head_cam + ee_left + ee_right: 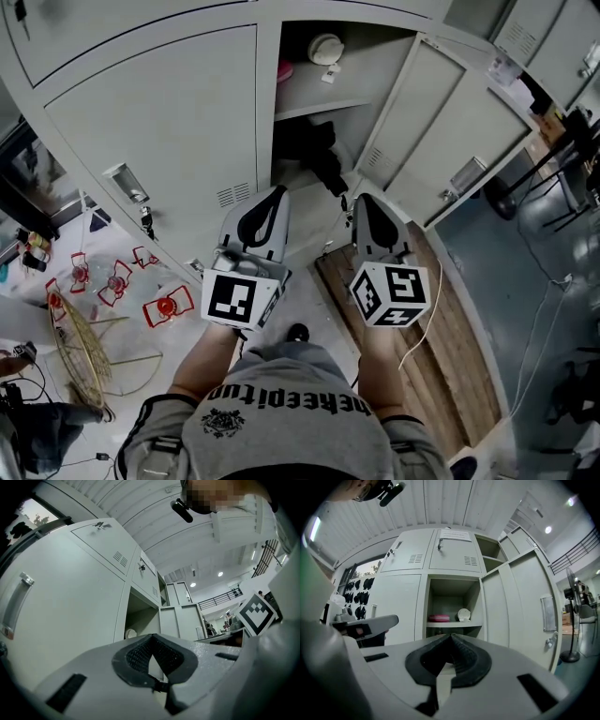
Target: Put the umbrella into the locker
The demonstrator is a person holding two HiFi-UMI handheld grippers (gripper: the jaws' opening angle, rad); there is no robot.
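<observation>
The grey locker (309,103) stands open in front of me, its door (441,131) swung to the right. A black bundle, apparently the umbrella (314,150), lies in the compartment under the shelf. My left gripper (272,192) and right gripper (361,199) hover side by side just before the opening, apart from the umbrella. Both are shut with nothing between the jaws. In the left gripper view the left gripper (151,637) has its pads meeting at the tip. In the right gripper view the right gripper (451,637) hides the lower compartment.
On the locker's shelf (452,624) sit a pink thing (439,618) and a white round thing (463,614). Red wire objects (117,281) and a wire basket (80,352) lie on the floor at left. A white cable (427,328) crosses the wooden strip (450,356). A fan (572,620) stands at right.
</observation>
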